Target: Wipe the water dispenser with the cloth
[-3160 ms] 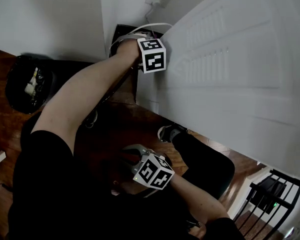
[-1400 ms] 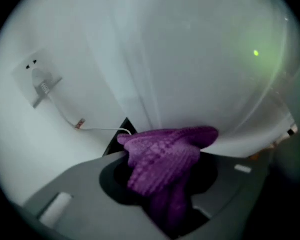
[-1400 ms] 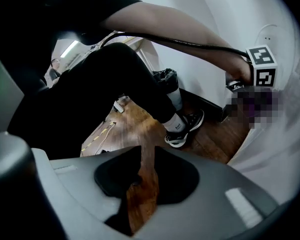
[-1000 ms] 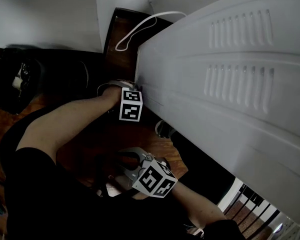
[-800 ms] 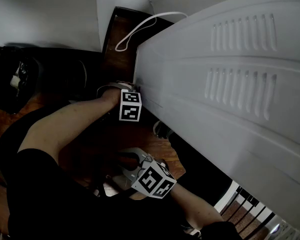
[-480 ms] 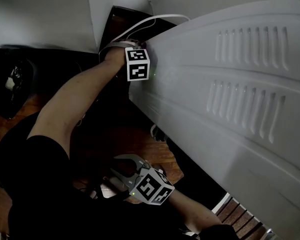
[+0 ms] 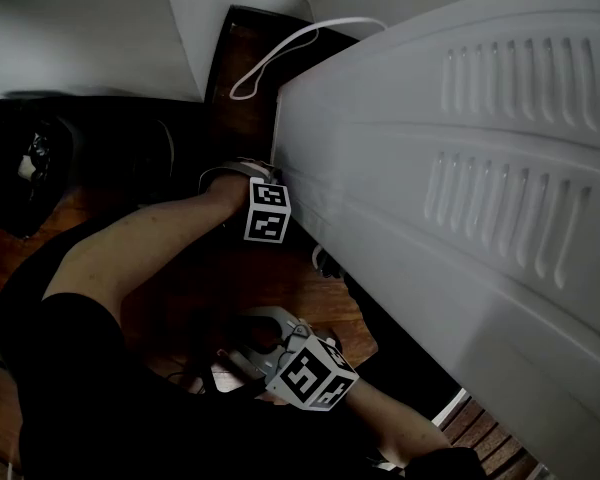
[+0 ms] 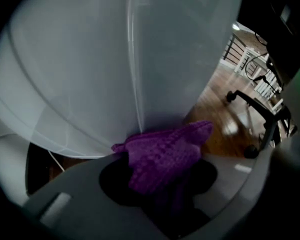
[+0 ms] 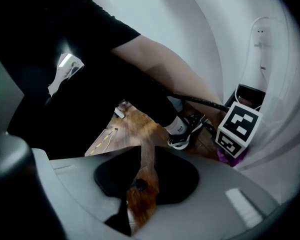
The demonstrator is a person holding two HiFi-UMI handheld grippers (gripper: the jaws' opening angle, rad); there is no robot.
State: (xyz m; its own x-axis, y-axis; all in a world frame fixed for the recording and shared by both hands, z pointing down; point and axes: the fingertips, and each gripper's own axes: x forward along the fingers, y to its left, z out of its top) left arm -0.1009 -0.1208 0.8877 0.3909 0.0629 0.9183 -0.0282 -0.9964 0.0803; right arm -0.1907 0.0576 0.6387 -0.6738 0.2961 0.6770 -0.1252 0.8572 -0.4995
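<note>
Water dispenser [image 7: 460, 168]: big white moulded plastic body, smooth and slightly glossy, rounded edges, two rows of slanted louvre slots. It fills the right side of the head view.

Left gripper [image 8: 160, 186]: jaws clenched on the cloth [image 8: 162, 151]. The cloth is purple, waffle-knit and bunched into a lumpy wad, and it sticks out past the dark pads. The cloth tip sits at the dispenser's white shell, by a thin vertical seam; I can't confirm actual contact.

Right gripper [image 9: 142, 176]: jaws slightly apart with nothing between them, wood floor [image 7: 280, 288] showing through the narrow gap. It is held near the person, well apart from the dispenser.

View differences:
- Head view: the cloth is hidden behind the left marker cube [image 7: 267, 211]. It shows a bare forearm [image 7: 140, 248] reaching to the dispenser's left lower corner, and a looped white cable [image 7: 280, 53] on the floor at the far side.
- Left gripper view: the only one with the cloth's texture. It also has the star base of a wheeled chair [image 8: 255, 114] and a white railing [image 8: 242, 59] at far right.
- Right gripper view: catches a scrap of purple under the left cube, plus a black-and-white shoe [image 9: 182, 134] on reddish-brown floor planks.
</note>
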